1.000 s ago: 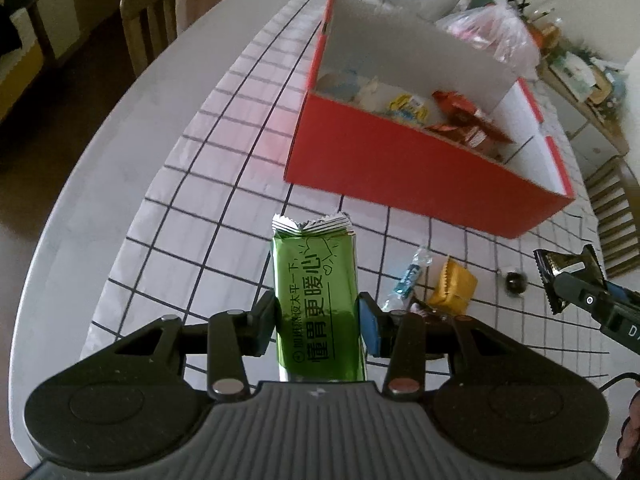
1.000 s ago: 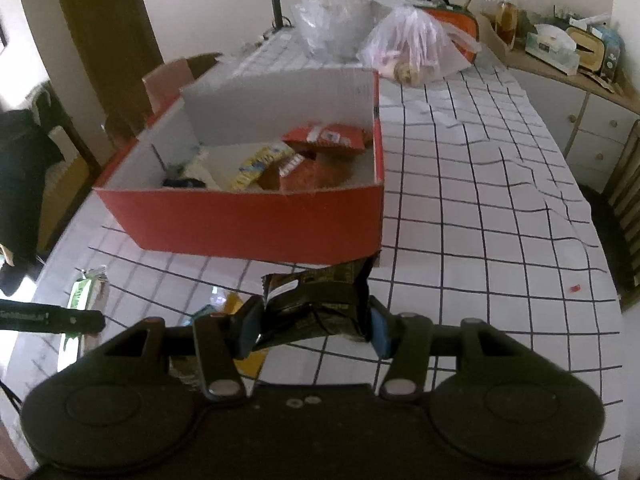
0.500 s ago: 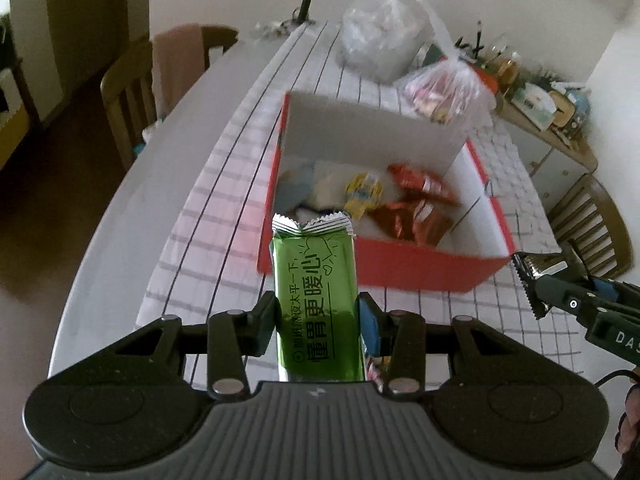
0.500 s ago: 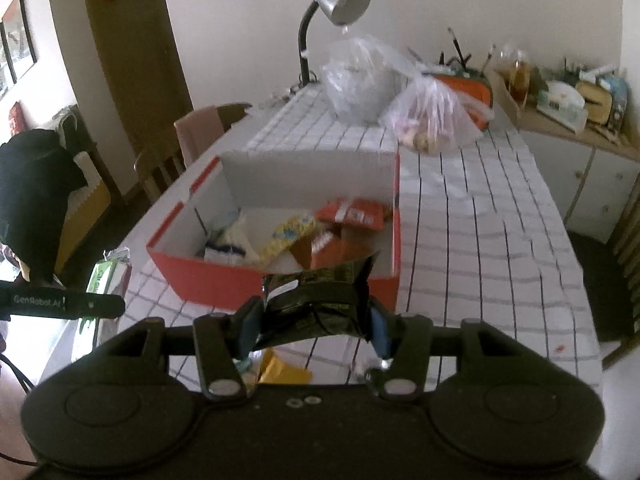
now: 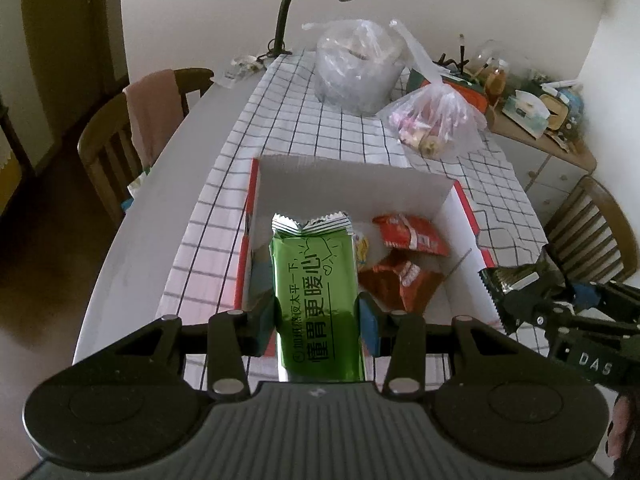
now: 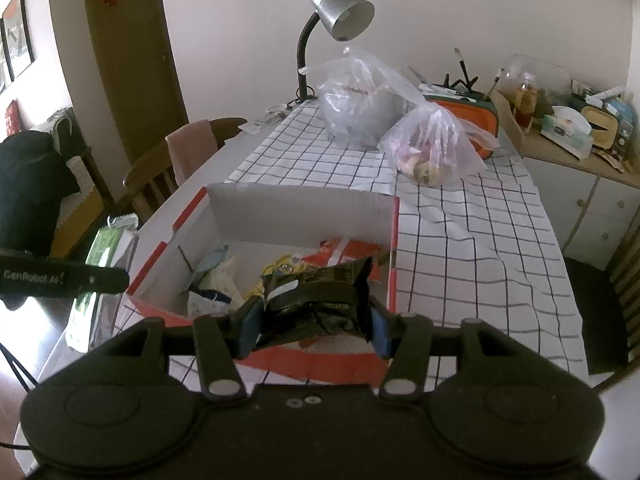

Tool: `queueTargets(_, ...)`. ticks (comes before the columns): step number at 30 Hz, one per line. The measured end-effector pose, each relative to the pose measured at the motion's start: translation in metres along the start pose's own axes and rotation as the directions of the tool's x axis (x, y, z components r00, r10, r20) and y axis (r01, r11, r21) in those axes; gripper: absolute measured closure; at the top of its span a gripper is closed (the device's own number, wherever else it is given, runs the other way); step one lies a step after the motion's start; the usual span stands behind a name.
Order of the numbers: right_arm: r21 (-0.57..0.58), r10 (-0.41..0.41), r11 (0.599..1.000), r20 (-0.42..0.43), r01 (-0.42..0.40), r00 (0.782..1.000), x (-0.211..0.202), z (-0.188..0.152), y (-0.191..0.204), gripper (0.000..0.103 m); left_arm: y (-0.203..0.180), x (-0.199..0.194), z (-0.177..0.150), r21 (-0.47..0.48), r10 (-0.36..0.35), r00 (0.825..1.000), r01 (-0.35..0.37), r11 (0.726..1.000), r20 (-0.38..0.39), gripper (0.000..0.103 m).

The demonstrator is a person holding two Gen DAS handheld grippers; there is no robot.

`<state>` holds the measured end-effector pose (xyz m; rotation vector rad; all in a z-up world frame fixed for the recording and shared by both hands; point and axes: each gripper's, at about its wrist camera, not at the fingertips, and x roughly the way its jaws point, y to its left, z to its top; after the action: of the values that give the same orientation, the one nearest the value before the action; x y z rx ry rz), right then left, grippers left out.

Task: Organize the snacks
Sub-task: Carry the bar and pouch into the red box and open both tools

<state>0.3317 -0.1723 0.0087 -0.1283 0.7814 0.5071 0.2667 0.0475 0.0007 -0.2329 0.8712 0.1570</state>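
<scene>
Above the near edge of the red box [image 5: 466, 204] on the checked counter [image 5: 320, 136] — left gripper [image 5: 318, 318], fingers clamped on an upright green snack packet [image 5: 316, 300]; right gripper [image 6: 310, 326], fingers pinching a crumpled dark snack packet [image 6: 316, 300]. Inside the box — red wrappers [image 5: 408, 236] right, a yellow packet [image 6: 286, 266] between.

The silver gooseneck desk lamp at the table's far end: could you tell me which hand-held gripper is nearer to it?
Cannot tell. Left hand-held gripper and right hand-held gripper both sit at the red box's near side, far from the lamp.
</scene>
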Motion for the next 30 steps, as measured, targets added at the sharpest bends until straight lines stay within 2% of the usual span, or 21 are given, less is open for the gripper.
queueTargets(11, -0.034, -0.008, 0.999, -0.072, 0.006, 0.997, 0.058, 0.018, -0.002, 0.051, -0.007, 0.046, 0.039, 0.042, 0.074, 0.997, -0.074, 0.996, -0.013, 0.060)
queueTargets(12, -0.034, -0.004, 0.999, -0.077, 0.001, 0.997, 0.062, 0.019, -0.003, 0.056, -0.007, 0.051, 0.042, 0.045, 0.078, 0.997, -0.077, 0.996, -0.018, 0.060)
queueTargets(16, -0.047, 0.016, 0.999, -0.111, -0.021, 0.994, 0.083, 0.024, 0.000, 0.059, -0.006, 0.071, 0.050, 0.060, 0.092, 0.994, -0.089, 0.994, -0.051, 0.060)
queueTargets(18, -0.066, 0.024, 0.997, -0.131, -0.032, 0.991, 0.092, 0.024, 0.002, 0.066, -0.006, 0.084, 0.051, 0.071, 0.110, 0.991, -0.105, 0.992, -0.077, 0.060)
queueTargets(30, -0.056, 0.065, 0.995, -0.201, -0.078, 0.978, 0.119, 0.009, -0.010, 0.059, -0.011, 0.144, 0.039, 0.112, 0.143, 0.967, -0.121, 0.986, -0.213, 0.060)
